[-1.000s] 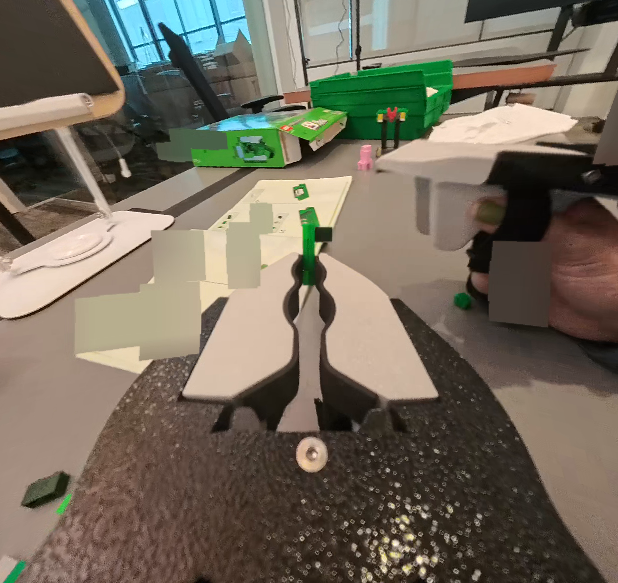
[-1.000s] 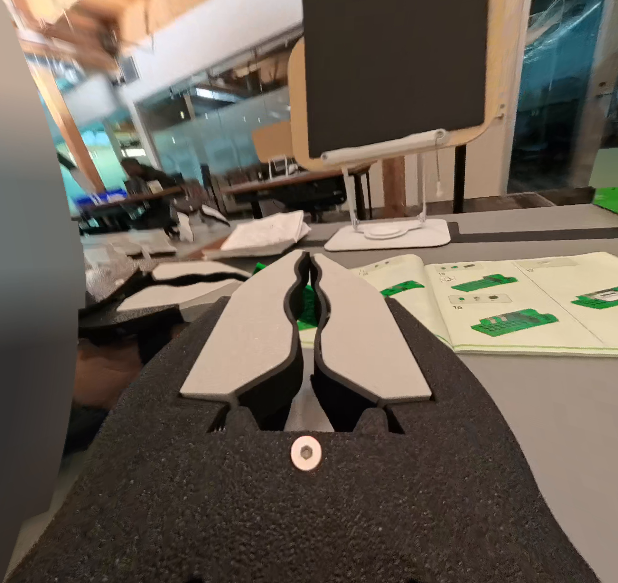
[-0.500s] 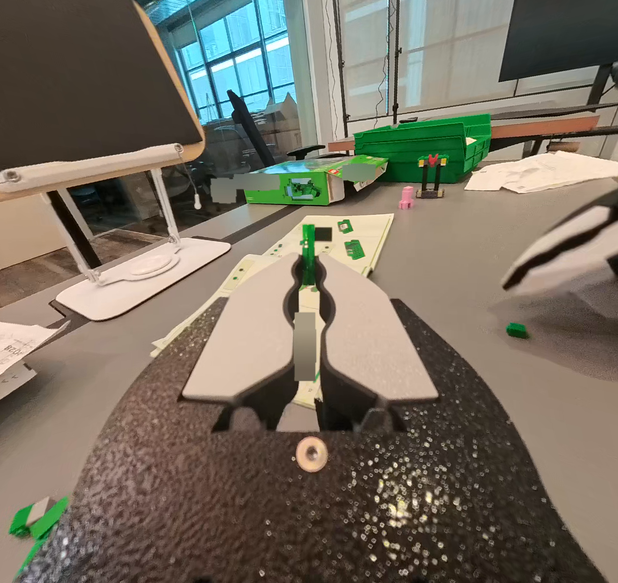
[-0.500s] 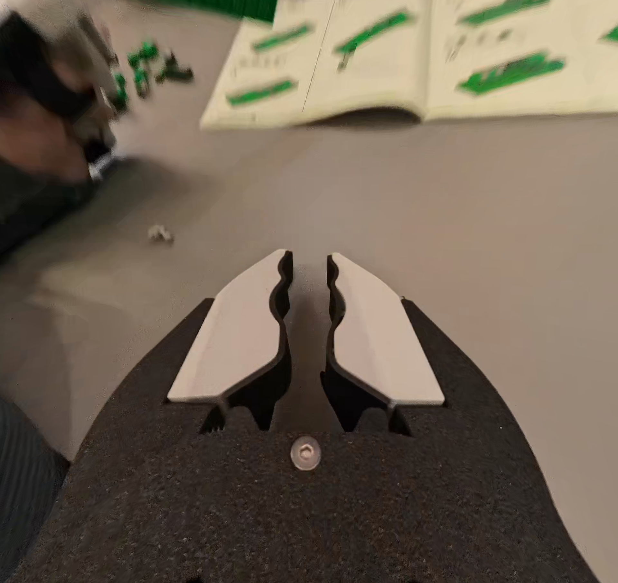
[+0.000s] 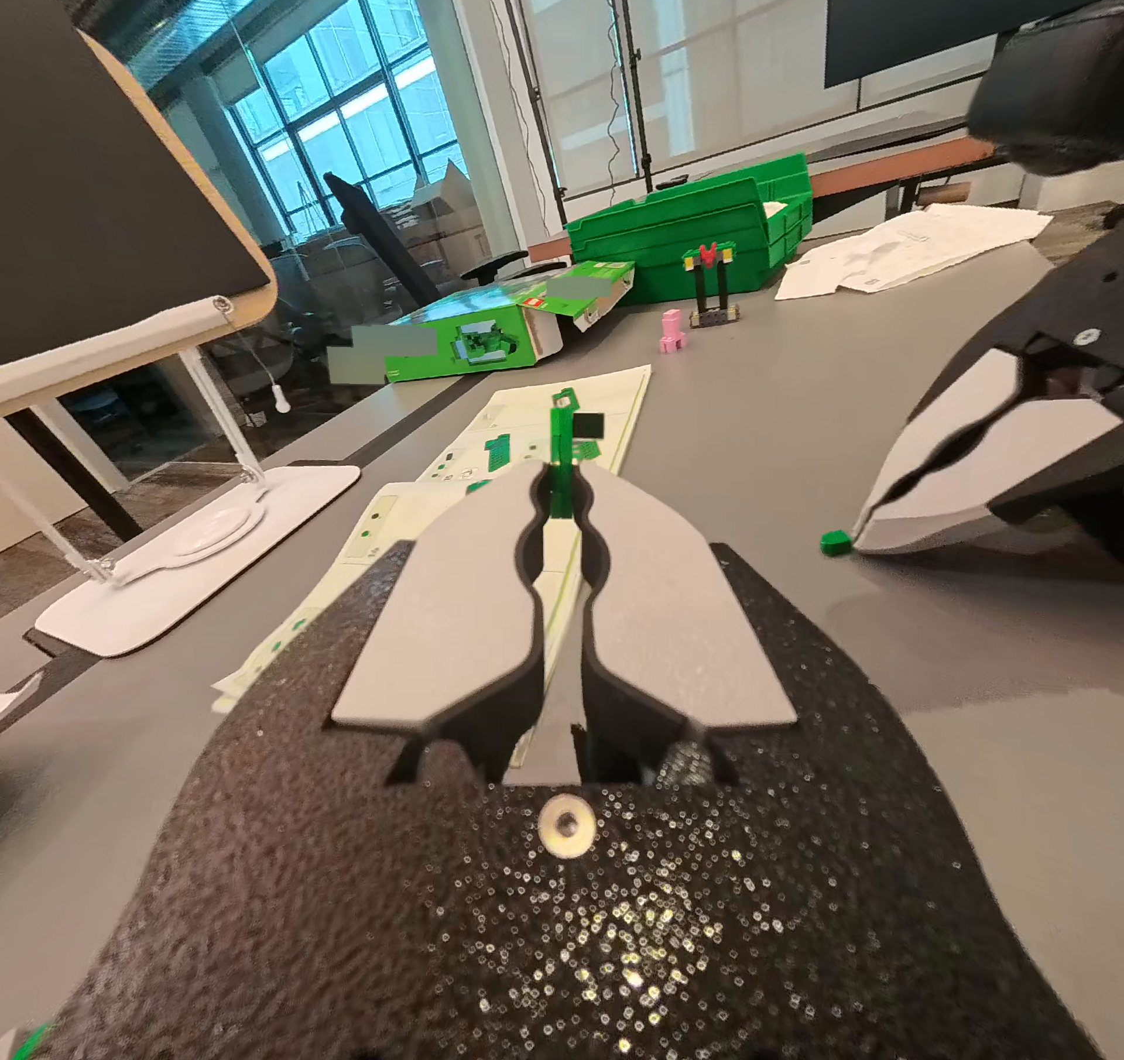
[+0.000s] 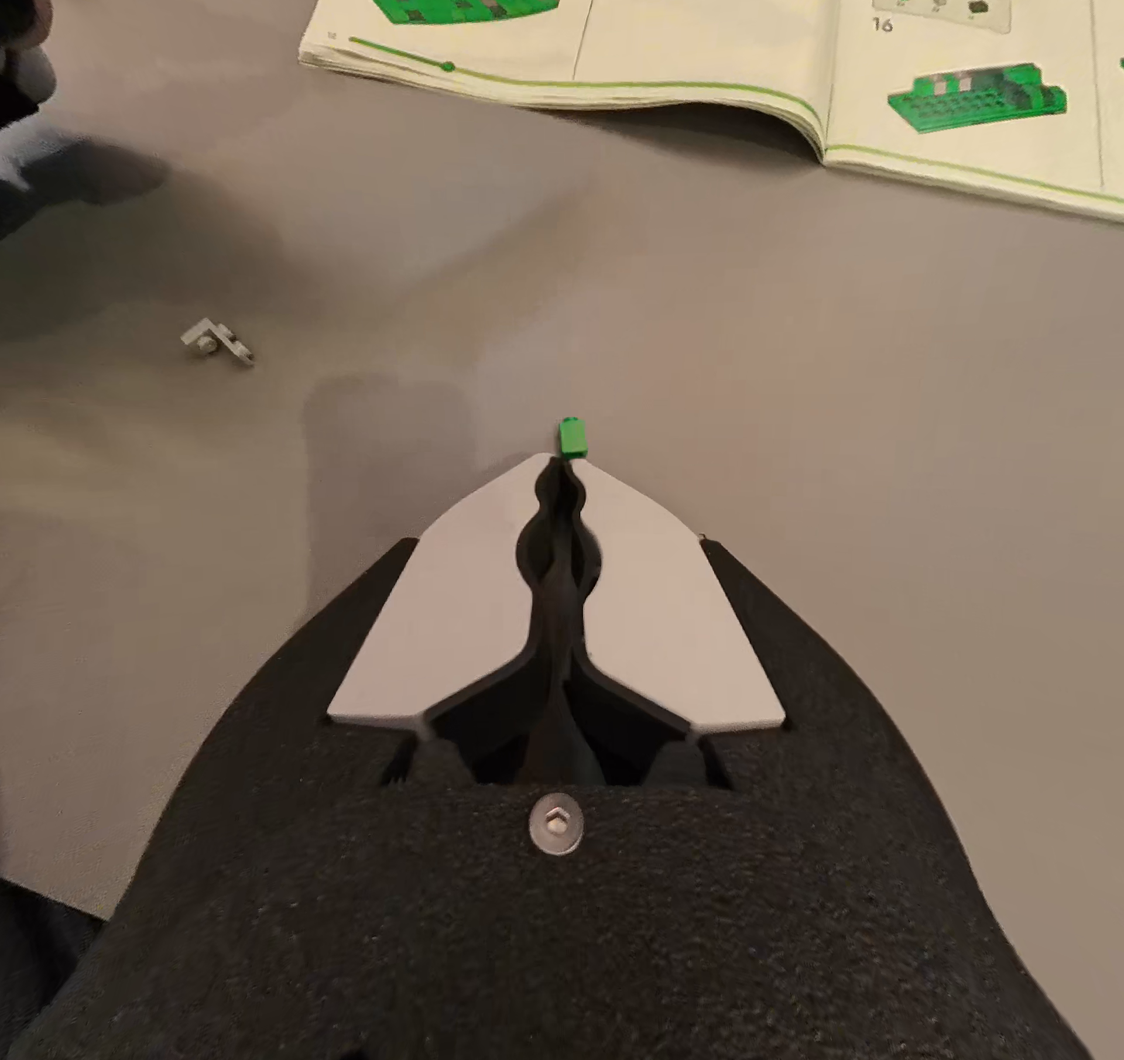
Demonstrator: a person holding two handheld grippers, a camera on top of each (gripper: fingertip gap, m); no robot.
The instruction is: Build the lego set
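Green plate assembly (image 5: pixel 562 471) pinched upright in left hand-held gripper (image 5: pixel 562 477).

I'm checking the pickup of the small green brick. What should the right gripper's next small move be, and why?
Probably open the right gripper slightly and ease forward around the small green brick. Its jaws look closed, with the brick lying on the table just past the tips, not between them. The left gripper already holds the green assembly.
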